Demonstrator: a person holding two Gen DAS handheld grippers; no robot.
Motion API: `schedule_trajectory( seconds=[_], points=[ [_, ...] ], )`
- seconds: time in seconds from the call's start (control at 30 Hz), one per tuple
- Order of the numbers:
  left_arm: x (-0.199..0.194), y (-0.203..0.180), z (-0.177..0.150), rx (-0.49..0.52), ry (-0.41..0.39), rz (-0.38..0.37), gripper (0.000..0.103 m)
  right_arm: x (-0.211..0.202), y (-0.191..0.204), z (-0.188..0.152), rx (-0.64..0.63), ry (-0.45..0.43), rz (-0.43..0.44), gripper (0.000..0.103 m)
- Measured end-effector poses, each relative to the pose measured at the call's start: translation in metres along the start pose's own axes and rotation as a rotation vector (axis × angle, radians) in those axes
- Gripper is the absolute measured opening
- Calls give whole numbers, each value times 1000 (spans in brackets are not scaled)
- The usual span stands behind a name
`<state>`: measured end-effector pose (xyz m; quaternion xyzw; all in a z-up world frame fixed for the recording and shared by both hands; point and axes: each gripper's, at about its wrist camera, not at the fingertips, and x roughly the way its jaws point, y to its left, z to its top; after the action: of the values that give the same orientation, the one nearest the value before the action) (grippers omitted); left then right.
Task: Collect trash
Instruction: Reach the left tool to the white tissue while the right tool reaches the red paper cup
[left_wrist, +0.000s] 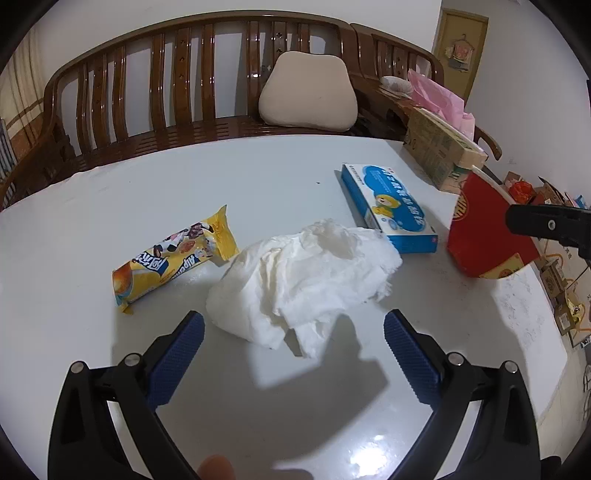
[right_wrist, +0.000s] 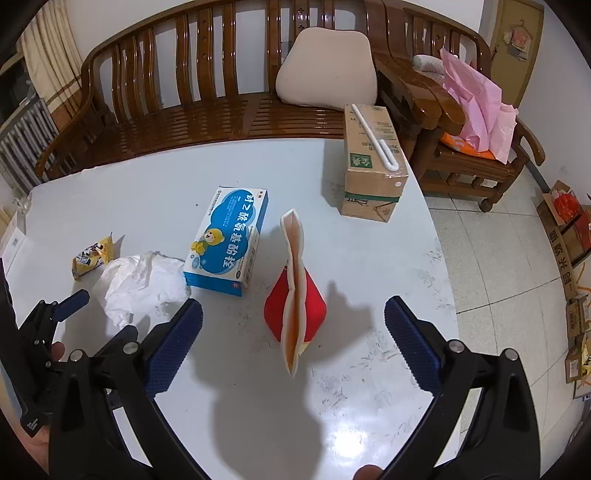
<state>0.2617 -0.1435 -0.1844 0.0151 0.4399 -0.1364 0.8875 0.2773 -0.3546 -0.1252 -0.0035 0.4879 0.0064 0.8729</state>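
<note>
My left hand-held gripper (left_wrist: 293, 350) wide — framing near tissue (left_wrist: 303, 280) | right hand-held gripper (right_wrist: 293, 347) wide — straddling red pouch (right_wrist: 295, 306)

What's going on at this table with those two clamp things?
A person is holding two grippers over a white table, clearing trash. The left gripper is open, lined up on a crumpled tissue. The right gripper is open before a red paper carton. A yellow snack wrapper and blue box lie untouched.
</note>
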Motion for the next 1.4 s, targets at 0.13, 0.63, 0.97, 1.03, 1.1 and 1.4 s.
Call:
schedule_trajectory(
  seconds=[0.13,0.63,0.97,1.03,1.1,1.4],
  points=[
    [3,1,4,-8,-1,-5,95,6,0,3,-3,7,-7,96],
    [24,-1,15,-42,23,-10,95,47,-6,13,5,64,-19,89],
    [27,-1,11,-37,10,13,81,61,-3,10,-28,118,3,50],
    [26,0,12,-31,5,23,73,65,-3,7,-32,130,5,38],
    [25,-1,12,-26,2,24,65,65,-2,5,-33,120,4,34],
    [19,1,9,-46,-3,2,21,56,0,5,-48,93,-3,11]
  ],
)
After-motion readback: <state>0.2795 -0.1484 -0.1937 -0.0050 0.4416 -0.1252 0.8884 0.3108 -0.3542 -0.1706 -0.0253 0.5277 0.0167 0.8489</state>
